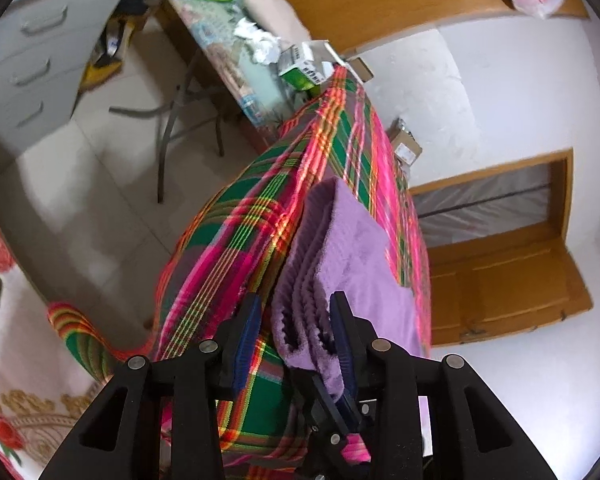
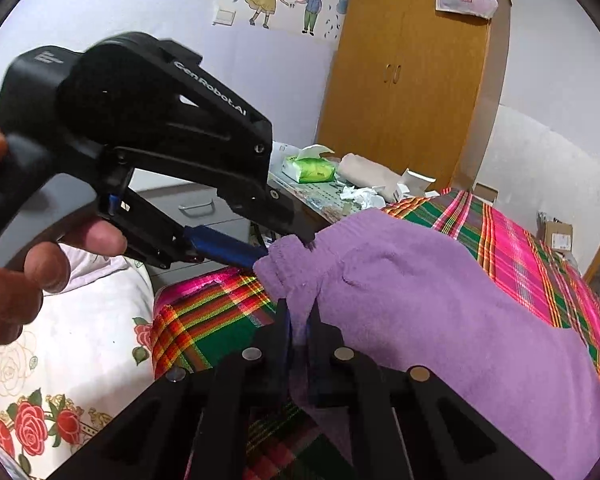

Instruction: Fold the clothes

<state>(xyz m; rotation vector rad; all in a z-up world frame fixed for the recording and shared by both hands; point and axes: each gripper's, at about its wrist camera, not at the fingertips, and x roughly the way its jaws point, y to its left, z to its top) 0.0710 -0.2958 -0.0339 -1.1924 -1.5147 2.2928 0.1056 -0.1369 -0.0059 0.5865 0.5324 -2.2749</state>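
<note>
A purple fleece garment [image 2: 420, 300] lies on the plaid bedspread [image 2: 512, 248]. Its stacked ribbed hem [image 1: 300, 280] faces my left gripper. My left gripper [image 1: 296, 312] stands open around that hem. The fabric touches one finger [image 1: 342, 328], and a strip of plaid shows between it and the other finger [image 1: 252, 324]. From the right wrist, the left gripper [image 2: 278, 246] comes in from the left at the garment's corner, held by a hand [image 2: 40, 272]. My right gripper [image 2: 299, 320] is shut on the near edge of the purple garment.
A side table [image 2: 320, 200] beyond the bed holds a green tissue pack [image 2: 310, 168], crumpled paper and small boxes. A wooden wardrobe [image 2: 412, 80] stands behind it, and grey drawers [image 1: 24, 60] stand across the tiled floor. A rose-print quilt [image 2: 60, 360] covers the near left.
</note>
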